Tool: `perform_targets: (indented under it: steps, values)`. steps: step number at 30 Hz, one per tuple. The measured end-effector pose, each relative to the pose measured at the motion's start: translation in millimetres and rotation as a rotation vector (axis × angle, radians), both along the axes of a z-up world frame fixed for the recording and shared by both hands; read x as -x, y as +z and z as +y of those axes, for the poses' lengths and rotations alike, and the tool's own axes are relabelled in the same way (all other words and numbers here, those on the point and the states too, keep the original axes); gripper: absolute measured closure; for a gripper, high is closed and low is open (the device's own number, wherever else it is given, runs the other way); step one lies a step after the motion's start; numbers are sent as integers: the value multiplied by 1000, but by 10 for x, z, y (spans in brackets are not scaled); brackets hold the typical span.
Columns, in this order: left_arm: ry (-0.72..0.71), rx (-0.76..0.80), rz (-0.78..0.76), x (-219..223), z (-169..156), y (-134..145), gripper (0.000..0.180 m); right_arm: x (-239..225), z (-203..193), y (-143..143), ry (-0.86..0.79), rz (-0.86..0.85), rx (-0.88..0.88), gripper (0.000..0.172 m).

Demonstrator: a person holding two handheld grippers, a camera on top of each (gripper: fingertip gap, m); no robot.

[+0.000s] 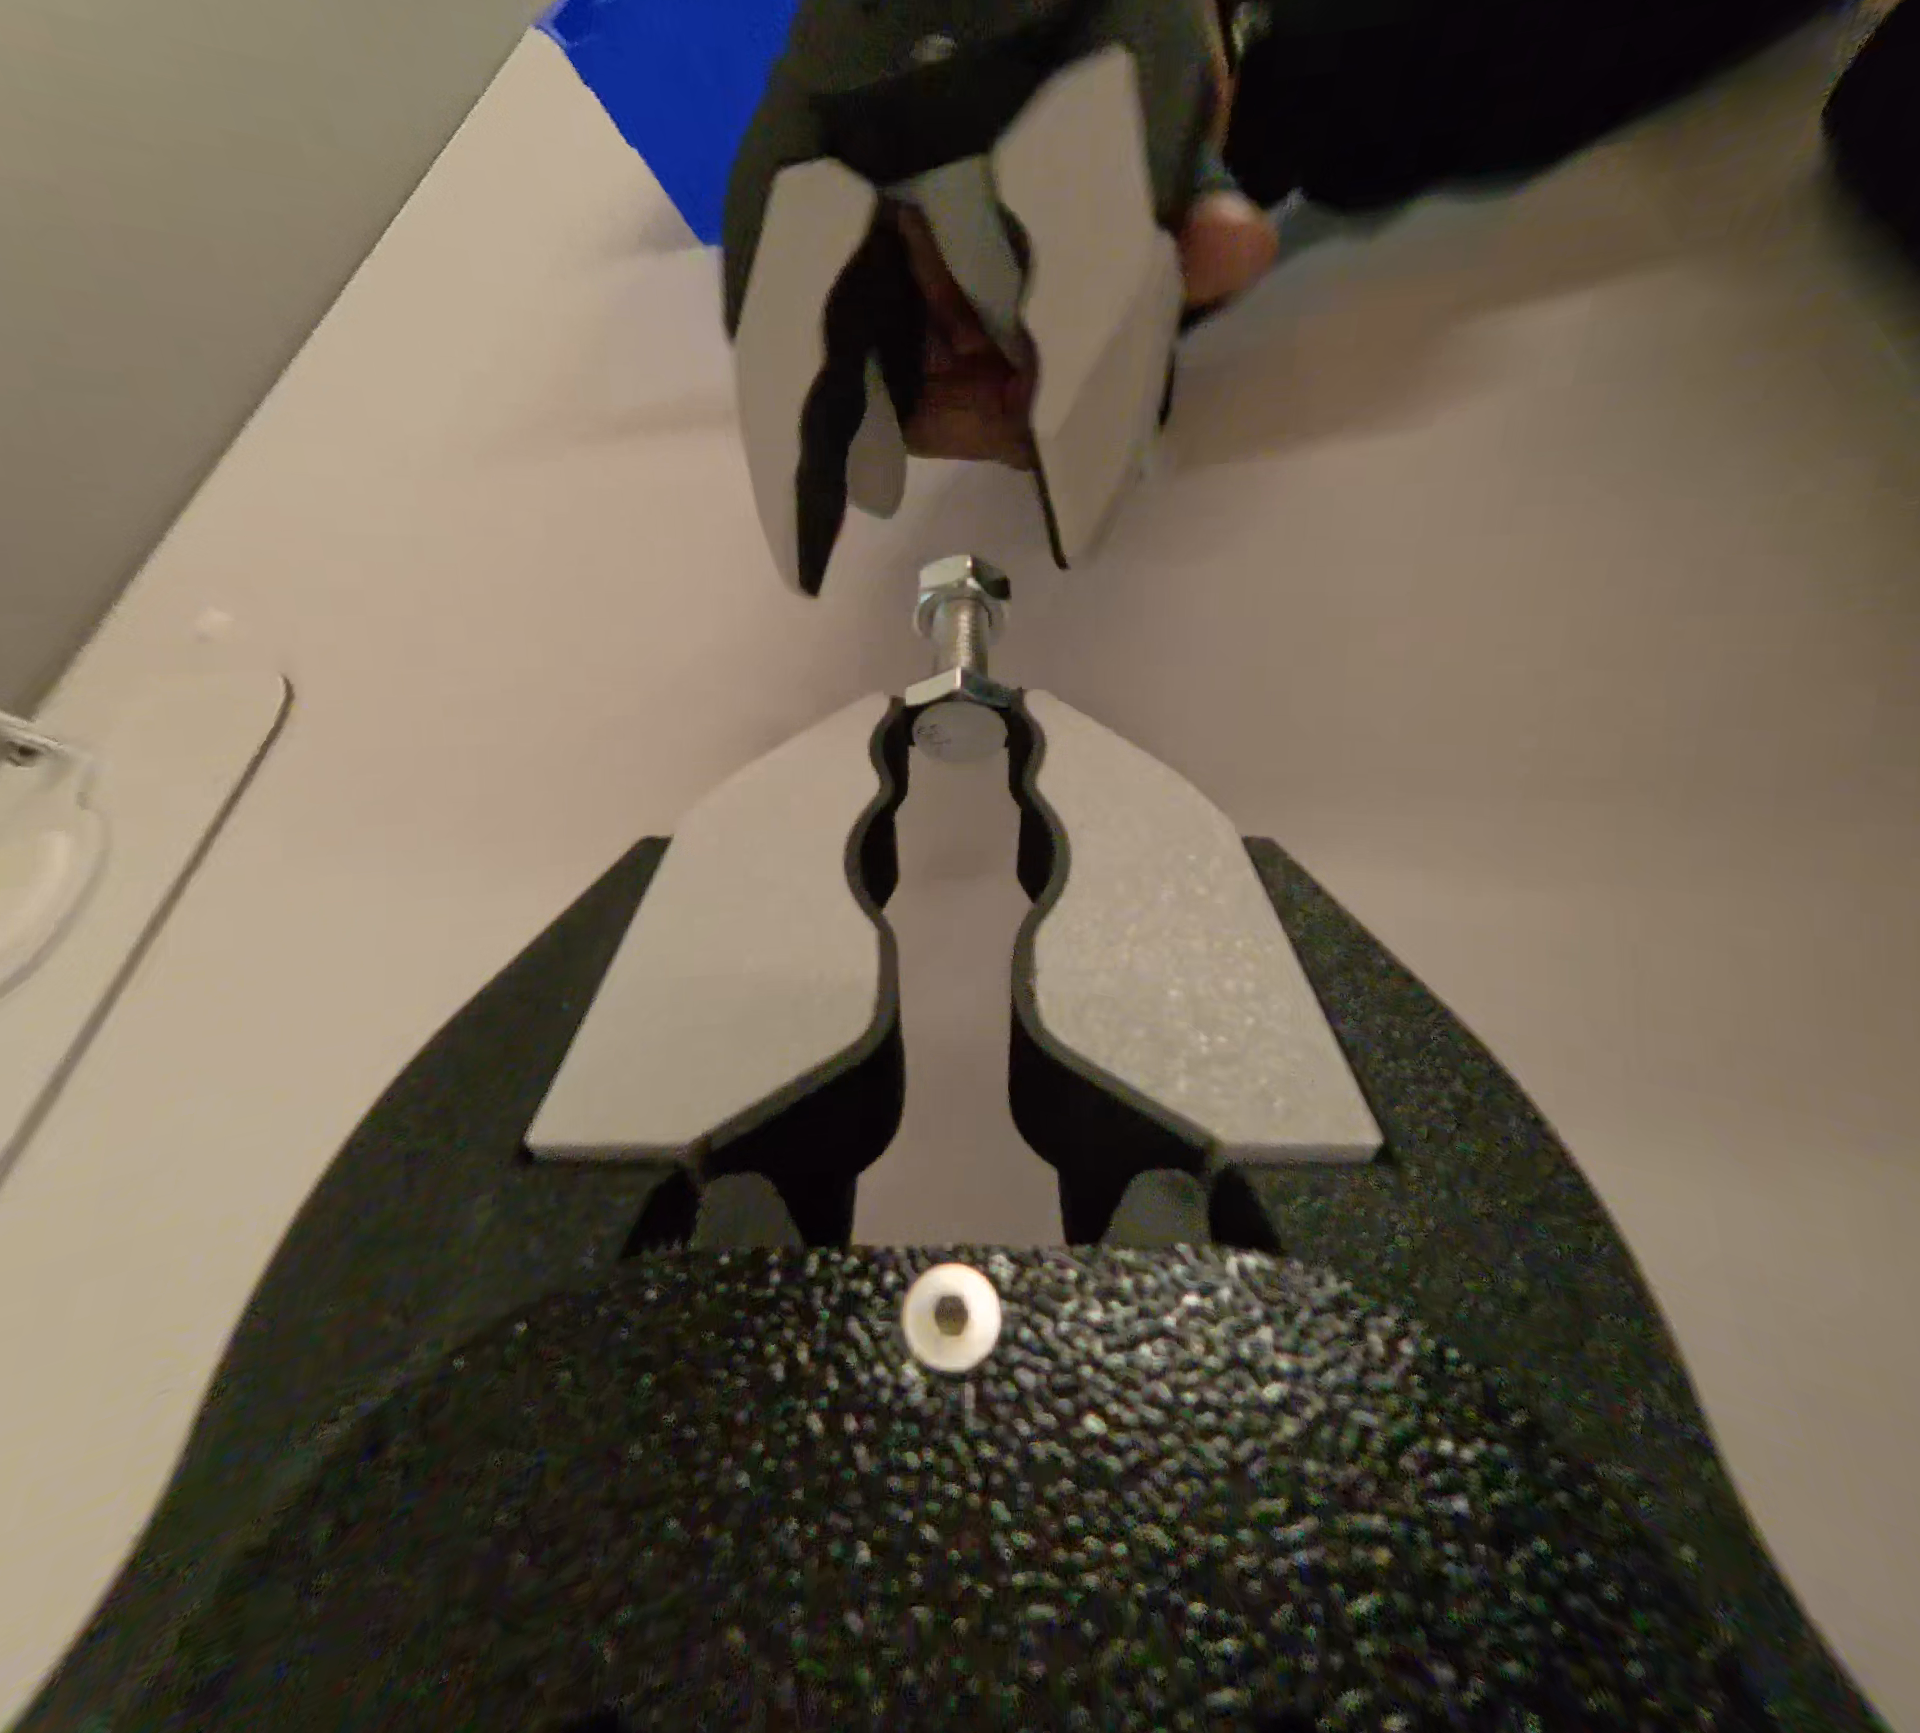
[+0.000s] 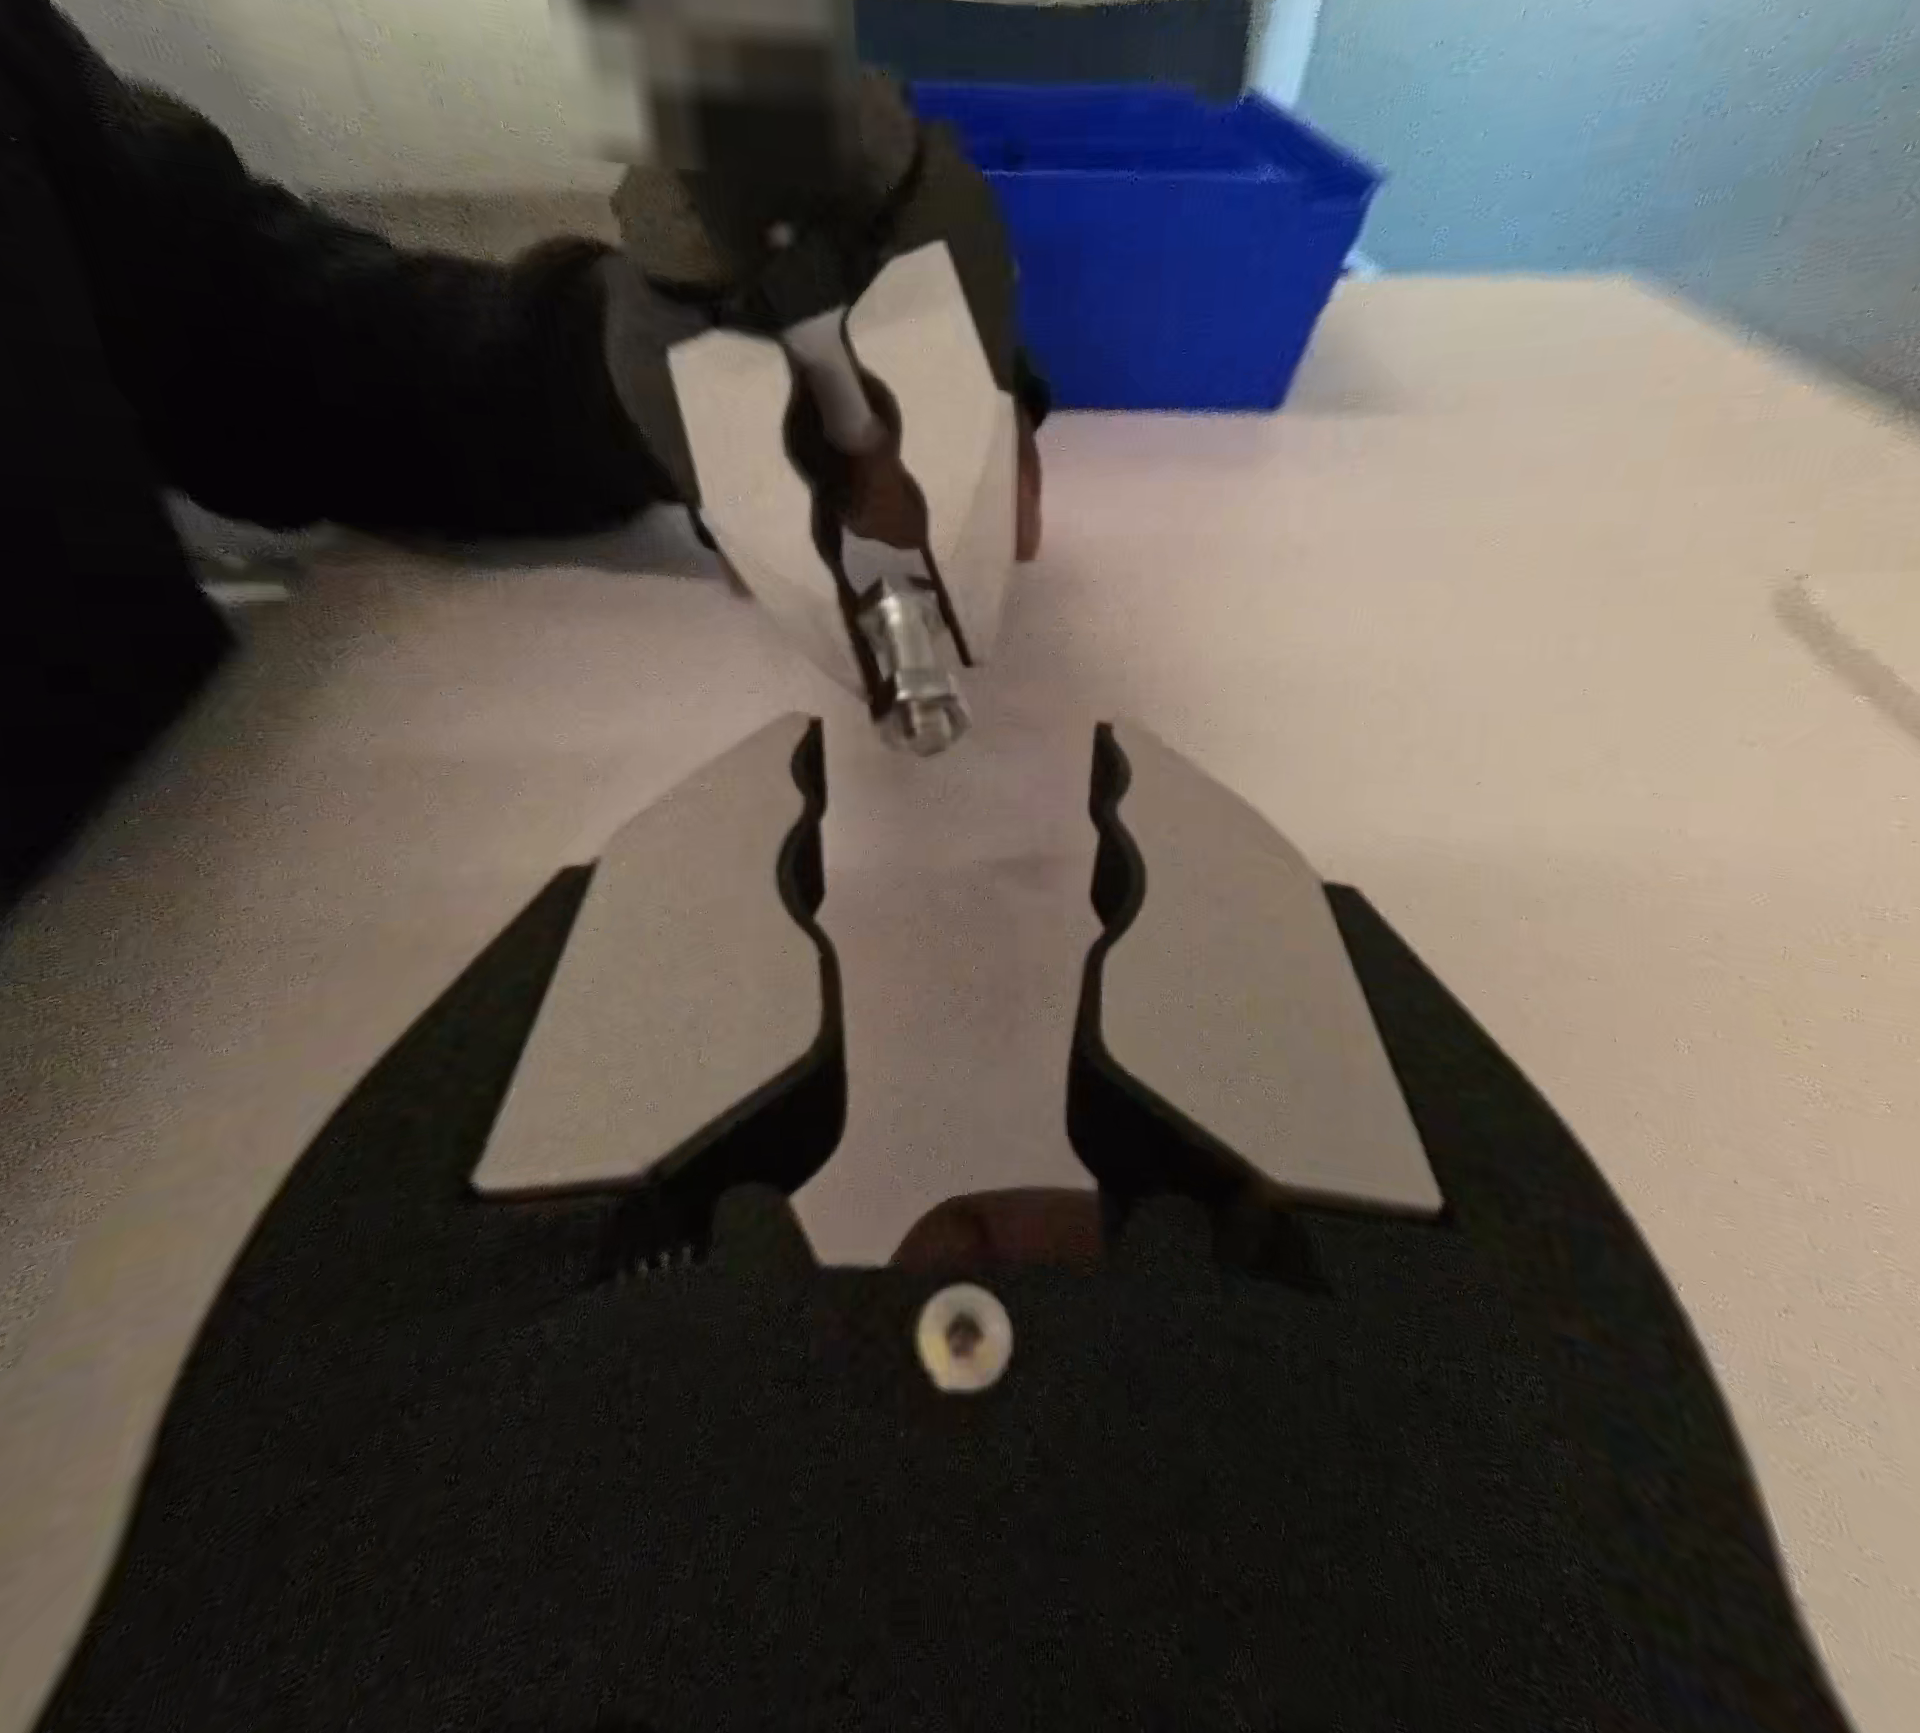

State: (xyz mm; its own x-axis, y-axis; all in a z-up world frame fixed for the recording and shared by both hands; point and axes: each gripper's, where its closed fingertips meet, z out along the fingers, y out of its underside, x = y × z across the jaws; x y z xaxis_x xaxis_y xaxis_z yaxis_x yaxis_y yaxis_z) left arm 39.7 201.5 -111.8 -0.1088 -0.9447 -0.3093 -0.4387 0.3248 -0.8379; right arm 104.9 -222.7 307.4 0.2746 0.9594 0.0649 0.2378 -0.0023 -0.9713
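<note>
Pale table (image 1: 1455,748) is filling both views, with a grey wall behind and a blue bin (image 2: 1143,260) sitting at the far edge.

Left tongs (image 1: 956,707) are clamping on the hex head of a silver bolt (image 1: 954,644); the pads are pressing its flats. The bolt is being held off the table, shank pointing away, with a nut (image 1: 961,587) and washer riding at the far end.

Right tongs (image 2: 956,733) are standing apart, holding nothing, with the nut end just ahead of their gap but untouched.

Handling, as judged: the bolt is looking like steel, stiff, small but dense, smooth and somewhat slippery on the threads. The hex flats of head or nut are offering the surest hold. Finish is looking bright, clean zinc.
</note>
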Motion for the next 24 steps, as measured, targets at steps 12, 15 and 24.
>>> perform_targets:
  steps: [12, 15, 24]
  values:
    - [-41, 233, -53, -13, -72, 30, 163, 102, -88, -17, -34, -142, -328, 153]
    - [-51, -10, 12, -10, -66, -75, 163, 105, -151, -121, 50, -75, 139, 153]
    - [-22, 144, -66, 24, -16, 66, 163, 47, -46, 79, -5, 20, -58, 124]
